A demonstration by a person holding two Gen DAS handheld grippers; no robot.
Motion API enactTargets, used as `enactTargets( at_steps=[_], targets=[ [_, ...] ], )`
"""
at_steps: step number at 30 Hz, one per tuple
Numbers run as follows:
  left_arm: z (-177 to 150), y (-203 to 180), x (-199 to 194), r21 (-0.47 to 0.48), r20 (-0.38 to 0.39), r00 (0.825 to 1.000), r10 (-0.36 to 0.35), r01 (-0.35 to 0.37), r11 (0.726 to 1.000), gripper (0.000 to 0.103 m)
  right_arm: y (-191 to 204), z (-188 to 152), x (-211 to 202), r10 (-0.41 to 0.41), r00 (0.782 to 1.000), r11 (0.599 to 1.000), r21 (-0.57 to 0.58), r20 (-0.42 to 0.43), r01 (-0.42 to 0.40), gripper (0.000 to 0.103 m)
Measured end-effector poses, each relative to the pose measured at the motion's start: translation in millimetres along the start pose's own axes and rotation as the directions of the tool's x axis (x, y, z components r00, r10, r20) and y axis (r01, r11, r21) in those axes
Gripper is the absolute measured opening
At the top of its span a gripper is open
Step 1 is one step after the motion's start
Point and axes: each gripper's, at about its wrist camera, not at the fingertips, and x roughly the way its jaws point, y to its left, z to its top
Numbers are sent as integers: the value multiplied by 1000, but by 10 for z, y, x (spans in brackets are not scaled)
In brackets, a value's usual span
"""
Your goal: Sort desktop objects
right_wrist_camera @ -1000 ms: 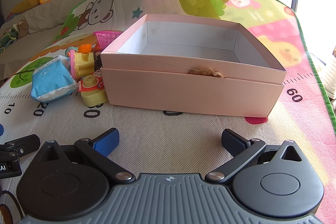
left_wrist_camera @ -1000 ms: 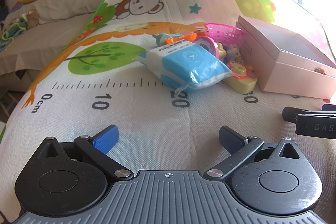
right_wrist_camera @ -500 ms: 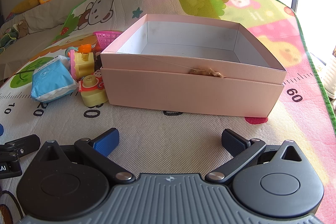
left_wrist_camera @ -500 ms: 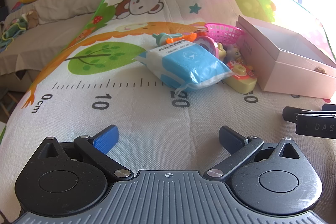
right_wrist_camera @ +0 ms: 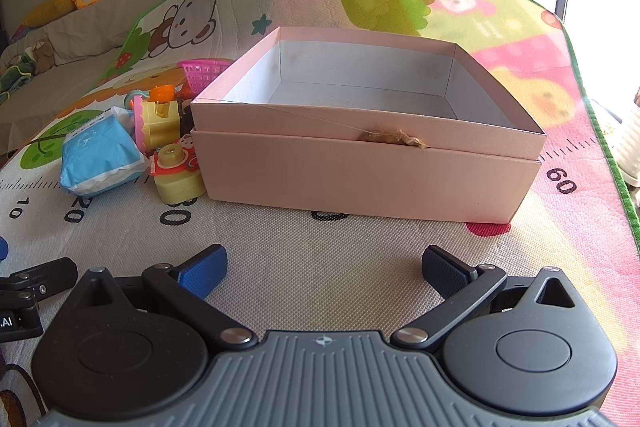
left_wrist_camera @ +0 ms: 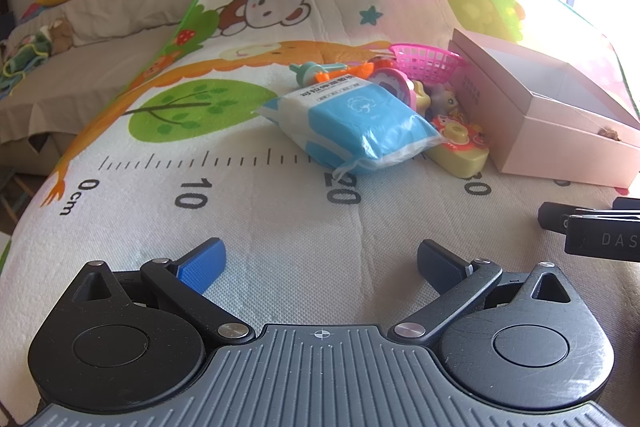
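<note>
Both my fingers are spread wide and hold nothing: my left gripper [left_wrist_camera: 320,263] and my right gripper [right_wrist_camera: 324,267] rest low over the play mat [left_wrist_camera: 280,219], and nothing has shifted since a second ago, so I judge sorting has not begun. At left, the blue tissue pack [left_wrist_camera: 352,125] lies flat, its long axis running from far left to near right; the yellow toy camera [left_wrist_camera: 460,151] touches it, the pink basket [left_wrist_camera: 428,61] sits behind. At right, the pink box [right_wrist_camera: 360,179] stands open and empty
</note>
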Motion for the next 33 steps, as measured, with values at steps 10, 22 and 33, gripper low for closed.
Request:
enactTargets(
  at_steps=[10,22,33],
  targets=[
    [12,25,-6,35,-22,999,-24,25,999,103,-35,-31,-189,15,994,1000,-17,-105,-17,103],
    [30,88,-14,82,-56,995,-81,86,993,103,-73,-87,-295,42,992,997,-54,-118,-48,103],
    [358,719,-133,-54,5,994,111,-110,992,103,659,319,-578,275,961,882,-401,16,-246,82]
  ],
)
